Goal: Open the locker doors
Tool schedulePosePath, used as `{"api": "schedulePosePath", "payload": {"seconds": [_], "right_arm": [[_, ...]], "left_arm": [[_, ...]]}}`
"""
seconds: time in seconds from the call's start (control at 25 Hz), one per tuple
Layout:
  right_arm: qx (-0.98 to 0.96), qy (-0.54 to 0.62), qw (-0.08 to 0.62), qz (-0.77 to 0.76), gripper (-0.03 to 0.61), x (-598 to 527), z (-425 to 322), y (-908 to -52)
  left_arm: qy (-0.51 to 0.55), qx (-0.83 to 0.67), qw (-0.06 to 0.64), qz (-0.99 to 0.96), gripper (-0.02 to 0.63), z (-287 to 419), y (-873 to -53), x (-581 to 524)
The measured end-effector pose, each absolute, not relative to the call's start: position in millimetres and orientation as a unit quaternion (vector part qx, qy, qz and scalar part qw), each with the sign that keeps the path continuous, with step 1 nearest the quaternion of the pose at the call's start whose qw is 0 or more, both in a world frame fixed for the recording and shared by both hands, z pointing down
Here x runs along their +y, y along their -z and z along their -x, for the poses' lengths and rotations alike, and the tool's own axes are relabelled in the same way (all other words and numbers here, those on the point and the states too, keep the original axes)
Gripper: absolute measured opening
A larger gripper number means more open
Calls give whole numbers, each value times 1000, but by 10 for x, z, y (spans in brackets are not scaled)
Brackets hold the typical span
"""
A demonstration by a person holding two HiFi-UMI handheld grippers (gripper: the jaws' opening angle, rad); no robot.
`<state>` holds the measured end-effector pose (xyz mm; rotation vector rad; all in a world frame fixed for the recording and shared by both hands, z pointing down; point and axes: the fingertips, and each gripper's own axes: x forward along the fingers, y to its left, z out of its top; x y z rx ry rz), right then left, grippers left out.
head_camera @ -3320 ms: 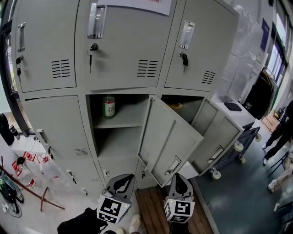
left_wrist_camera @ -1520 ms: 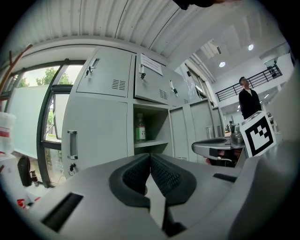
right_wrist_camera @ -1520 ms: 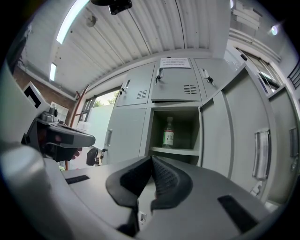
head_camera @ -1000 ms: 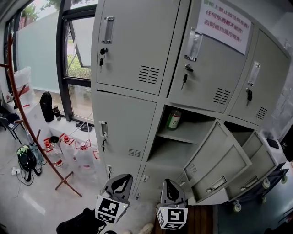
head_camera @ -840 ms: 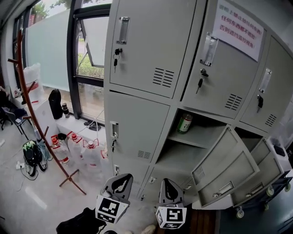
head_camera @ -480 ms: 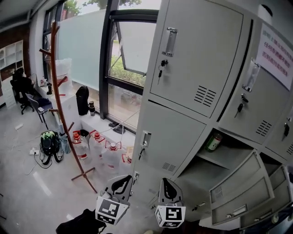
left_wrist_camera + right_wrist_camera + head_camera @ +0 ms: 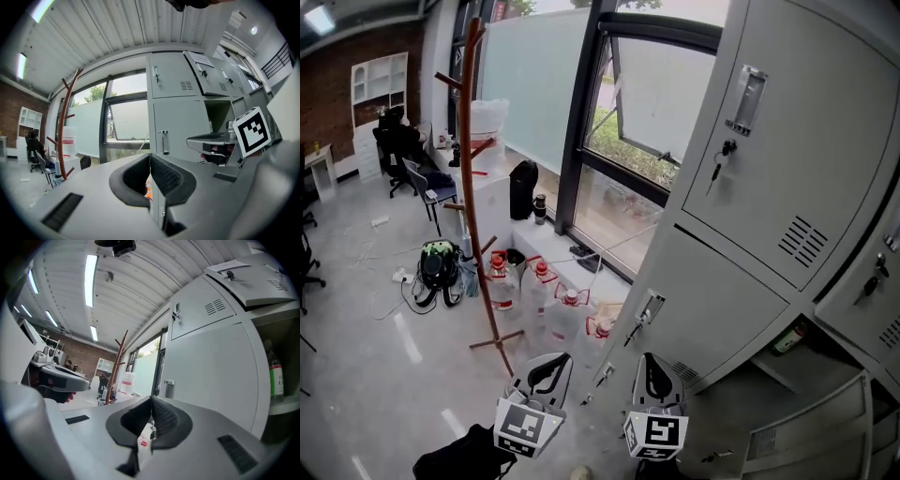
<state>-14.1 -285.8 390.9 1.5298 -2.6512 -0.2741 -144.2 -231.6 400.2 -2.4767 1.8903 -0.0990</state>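
Observation:
Grey lockers (image 7: 787, 187) fill the right of the head view. The leftmost column's upper door, with its handle (image 7: 748, 98) and key (image 7: 719, 156), is closed. The door below it, with a handle (image 7: 650, 307), is closed too. At the lower right an open door (image 7: 811, 441) swings out from a compartment holding a green bottle (image 7: 787, 339). My left gripper (image 7: 546, 371) and right gripper (image 7: 652, 377) hang at the bottom, both shut and empty, apart from the lockers. The closed door's handle (image 7: 164, 142) stands ahead of the left gripper (image 7: 150, 171). That handle (image 7: 168, 388) and the bottle (image 7: 274, 376) show past the right gripper (image 7: 151, 416).
A brown coat stand (image 7: 473, 187) rises left of the lockers. Several water jugs (image 7: 546, 292) sit under the window (image 7: 647, 112). A backpack (image 7: 439, 266) lies on the floor and a black bag (image 7: 459, 455) lies by my left gripper. A person sits at a far desk (image 7: 394, 131).
The view has swung left: the open lockers have slid to the right edge, and the coat stand and the room have come in. Both grippers stay shut at the bottom.

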Motion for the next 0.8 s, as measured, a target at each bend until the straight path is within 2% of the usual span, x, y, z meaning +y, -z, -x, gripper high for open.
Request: {"api": "schedulePosePath", "payload": {"seconds": [0.12,0.24,0.48,0.8], "right_arm": [[-869,92,38,-484,30,-3099,237,-3926],[-875,93,35,-473,96,-3329,312,-3942],[-887,82,30,-454,173,-3685,461,-3977],[-887,85,30,-453,212,-3945,586,-4021]], "left_arm": [[33,624,1,781,25,1533,-4088,-2449],[36,638,-11,769,25,1596,-4188,-2564],[45,661,-25,748,25,1697,-4324,-2664],[46,684,-37,727,25,1820,-4404,-2699]]}}
